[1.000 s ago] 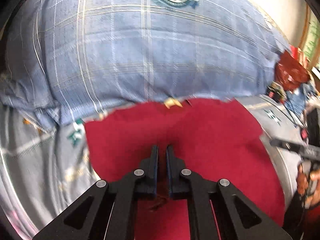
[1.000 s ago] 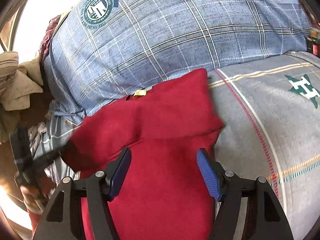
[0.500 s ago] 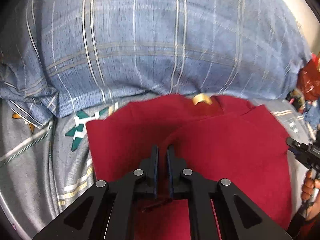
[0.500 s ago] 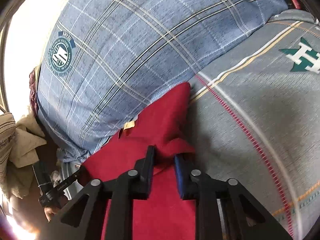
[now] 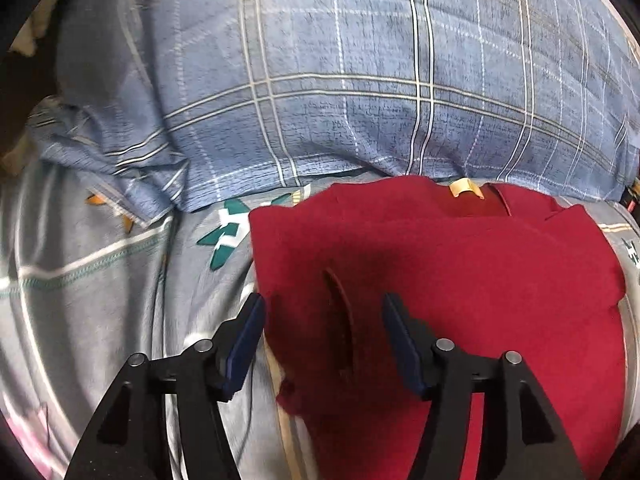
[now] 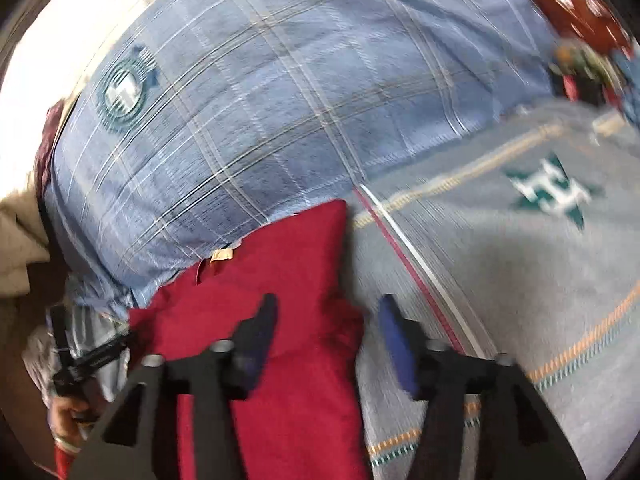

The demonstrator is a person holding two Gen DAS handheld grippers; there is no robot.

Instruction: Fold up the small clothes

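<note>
A dark red small garment lies folded on the grey bedsheet, its tan neck label at the far edge against the pillow. My left gripper is open over the garment's left edge, holding nothing. In the right wrist view the same red garment lies at lower left. My right gripper is open over the garment's right edge, holding nothing. The left gripper shows small at the far left of that view.
A large blue plaid pillow lies just behind the garment, also in the right wrist view. The grey patterned bedsheet spreads to the right and to the left. Red and mixed clutter sits at the far right.
Both grippers were shut on the red garment half a second ago and have opened, letting it go. The garment now lies flatter on the sheet.
</note>
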